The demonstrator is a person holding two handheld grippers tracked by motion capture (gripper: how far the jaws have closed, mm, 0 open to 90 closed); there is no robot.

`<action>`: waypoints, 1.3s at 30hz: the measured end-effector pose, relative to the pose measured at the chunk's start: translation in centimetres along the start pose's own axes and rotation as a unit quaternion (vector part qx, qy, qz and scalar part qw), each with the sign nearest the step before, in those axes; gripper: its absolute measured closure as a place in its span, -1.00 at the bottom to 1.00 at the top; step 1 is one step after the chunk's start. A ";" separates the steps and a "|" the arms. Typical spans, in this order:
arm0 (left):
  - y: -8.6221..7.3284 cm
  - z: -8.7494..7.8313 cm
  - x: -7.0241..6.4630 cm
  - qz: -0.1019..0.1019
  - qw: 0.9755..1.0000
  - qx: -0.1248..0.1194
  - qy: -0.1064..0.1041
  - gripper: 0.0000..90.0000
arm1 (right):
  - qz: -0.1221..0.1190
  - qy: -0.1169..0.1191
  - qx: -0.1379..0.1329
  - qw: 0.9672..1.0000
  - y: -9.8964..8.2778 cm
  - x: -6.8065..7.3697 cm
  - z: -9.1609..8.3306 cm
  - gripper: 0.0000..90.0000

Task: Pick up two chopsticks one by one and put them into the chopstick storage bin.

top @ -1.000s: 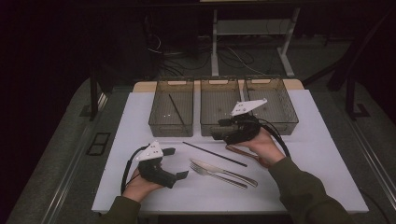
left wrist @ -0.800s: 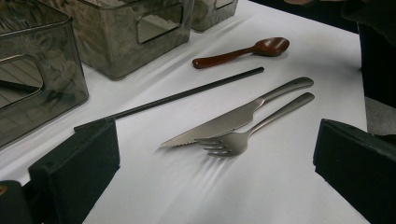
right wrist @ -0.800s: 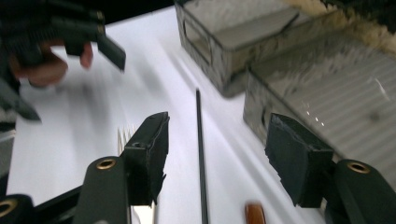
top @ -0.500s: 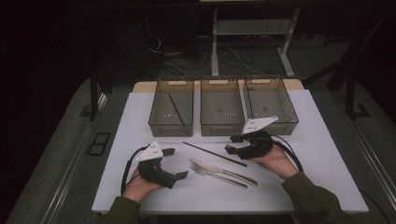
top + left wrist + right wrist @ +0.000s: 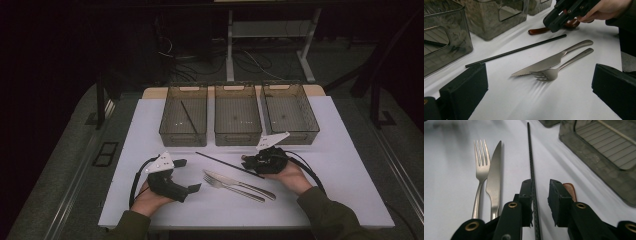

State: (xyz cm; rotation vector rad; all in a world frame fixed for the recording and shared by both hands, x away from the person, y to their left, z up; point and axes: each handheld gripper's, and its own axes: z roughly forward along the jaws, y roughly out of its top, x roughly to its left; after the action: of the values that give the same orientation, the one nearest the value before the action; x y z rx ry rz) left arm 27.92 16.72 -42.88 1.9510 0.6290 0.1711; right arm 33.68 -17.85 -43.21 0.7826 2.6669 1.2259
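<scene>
A white counter [image 5: 345,165] carries three smoky see-through bins side by side along its far edge: a left bin [image 5: 183,122], a middle bin [image 5: 237,116] and a right bin [image 5: 290,114]. Nearer the person, a thin black rod [image 5: 220,161] lies slantwise. Just beside it, a knife [image 5: 239,183] and a fork [image 5: 232,186] lie alongside each other. A small reddish-brown piece [image 5: 537,31] rests near the rod's end.

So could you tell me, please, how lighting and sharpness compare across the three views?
High view: dim, the room behind almost black, only the white table lit. Left gripper view: brighter, the fork casting streaked shadows toward the camera, the near jaws soft. Right gripper view: the black stick sharp between the right gripper jaws, the far table blurred and washed out.
</scene>
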 end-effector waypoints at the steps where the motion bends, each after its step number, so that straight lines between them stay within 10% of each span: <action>1: 0.0 0.0 0.0 0.000 1.000 0.000 0.000 -1.00 | 0.001 0.004 0.003 1.000 0.0 0.1 0.2 0.64; 39: 0.0 -0.1 0.0 -0.001 1.000 -0.003 -0.001 -1.00 | -0.020 -0.007 0.034 0.999 -0.3 0.7 2.1 0.87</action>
State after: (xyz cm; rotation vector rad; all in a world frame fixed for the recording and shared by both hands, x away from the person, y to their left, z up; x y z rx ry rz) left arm 27.86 16.74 -42.84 1.9445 0.6278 0.1709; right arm 33.59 -16.23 -44.74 0.7391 2.7121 1.1232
